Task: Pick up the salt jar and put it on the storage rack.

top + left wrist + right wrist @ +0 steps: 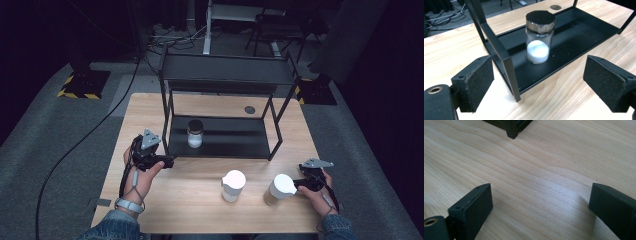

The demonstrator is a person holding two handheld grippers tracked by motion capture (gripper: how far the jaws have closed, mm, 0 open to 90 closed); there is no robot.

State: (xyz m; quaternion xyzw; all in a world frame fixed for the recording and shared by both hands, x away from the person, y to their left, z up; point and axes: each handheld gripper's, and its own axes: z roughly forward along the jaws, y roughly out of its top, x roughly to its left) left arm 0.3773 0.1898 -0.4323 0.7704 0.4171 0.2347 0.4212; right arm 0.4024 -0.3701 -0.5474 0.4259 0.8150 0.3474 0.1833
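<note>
Worktop-level on the black shelf, the upright jar stands at twelve o'clock of your left gripper, jaws apart and empty.

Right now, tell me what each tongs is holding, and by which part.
Nothing is held. The left tongs stand open, facing the jar on the shelf, apart from it. The right tongs stand open over bare table.
</note>
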